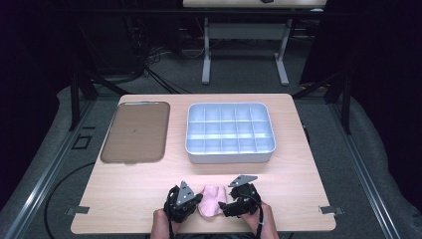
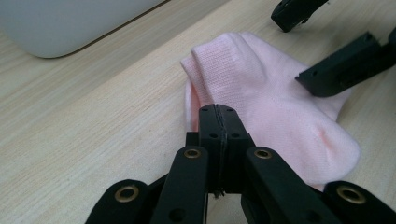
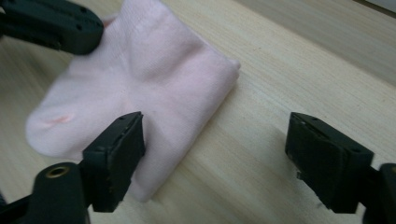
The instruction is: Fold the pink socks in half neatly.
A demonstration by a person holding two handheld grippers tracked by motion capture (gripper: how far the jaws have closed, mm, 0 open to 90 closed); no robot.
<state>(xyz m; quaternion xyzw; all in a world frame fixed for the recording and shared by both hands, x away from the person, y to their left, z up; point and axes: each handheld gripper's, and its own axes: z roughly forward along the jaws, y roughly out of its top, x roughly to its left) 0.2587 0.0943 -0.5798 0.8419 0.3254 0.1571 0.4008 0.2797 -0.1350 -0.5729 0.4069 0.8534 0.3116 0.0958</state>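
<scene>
Pink knitted sock (image 1: pixel 213 199), folded, lies flat on the pale wooden table (image 1: pixel 124 199) near its front edge, between the two grippers. The left gripper (image 2: pixel 218 114) has its jaws pinched together at the sock's edge, apparently nipping the fabric; the right gripper (image 3: pixel 215 154) stands wide open, one jaw over the sock. Best lift slowly, checking that both layers come up.

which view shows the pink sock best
The left gripper view: the pink sock lies close, its ribbed cuff and toe end sharp. The right gripper view shows its folded body past one jaw. The high view shows a small pink patch between both grippers.
</scene>
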